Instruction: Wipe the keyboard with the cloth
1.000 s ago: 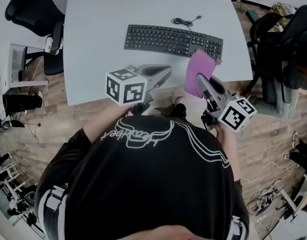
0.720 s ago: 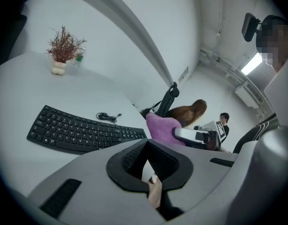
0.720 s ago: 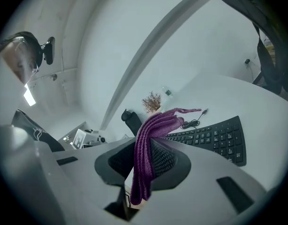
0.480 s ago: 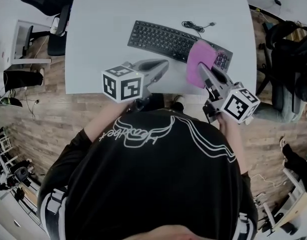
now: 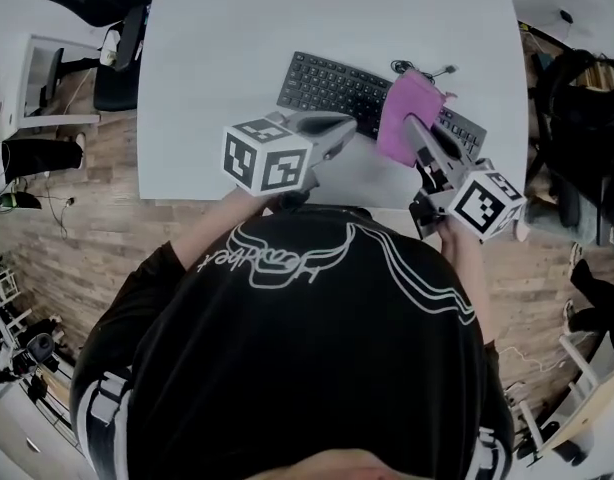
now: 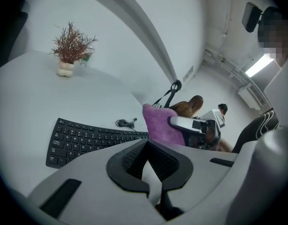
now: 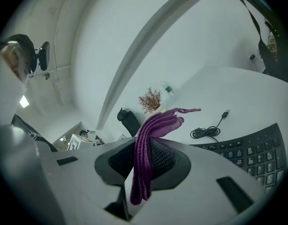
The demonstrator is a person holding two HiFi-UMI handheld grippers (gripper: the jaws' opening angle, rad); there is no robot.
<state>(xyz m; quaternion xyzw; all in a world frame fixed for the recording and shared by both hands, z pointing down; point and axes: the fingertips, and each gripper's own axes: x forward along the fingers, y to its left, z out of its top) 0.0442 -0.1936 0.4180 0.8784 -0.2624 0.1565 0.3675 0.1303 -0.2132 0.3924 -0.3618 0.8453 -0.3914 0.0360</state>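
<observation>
Fingers (image 7: 165,161) of right gripper (image 5: 417,136) moved cloth (image 5: 405,108) over keyboard (image 5: 332,86), perhaps touching.

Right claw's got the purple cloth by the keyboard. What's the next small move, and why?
Probably lower the right claw so the purple cloth presses onto the keyboard. It is clamped in the jaws, bunched upright over the keyboard's right end, and little of it seems to touch the keys.
</observation>
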